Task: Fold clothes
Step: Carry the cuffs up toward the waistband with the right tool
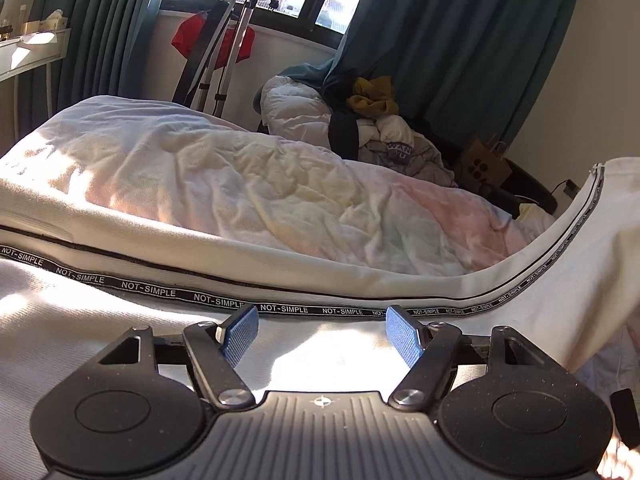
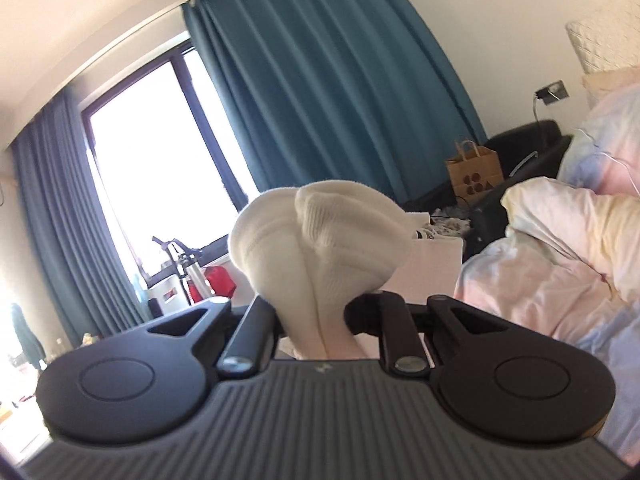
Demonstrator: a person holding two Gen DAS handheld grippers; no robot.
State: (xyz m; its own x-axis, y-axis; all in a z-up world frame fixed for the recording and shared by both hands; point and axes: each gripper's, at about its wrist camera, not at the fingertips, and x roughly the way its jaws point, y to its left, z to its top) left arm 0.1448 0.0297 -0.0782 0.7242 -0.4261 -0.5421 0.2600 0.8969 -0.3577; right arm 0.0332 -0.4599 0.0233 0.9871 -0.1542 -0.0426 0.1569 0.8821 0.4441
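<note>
Our left gripper [image 1: 322,330] hovers spread and empty over the cream knit garment with black lettered tape [image 1: 160,320] on the bed, while our right gripper [image 2: 316,312] pinches a raised bunch of it, so we should lift evenly, keeping the taped edge straight.

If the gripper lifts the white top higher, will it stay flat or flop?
Probably flop: the white garment bunches softly above the right gripper and sags along its printed tape. Its thick ribbed knit probably grips rather than slips.
</note>
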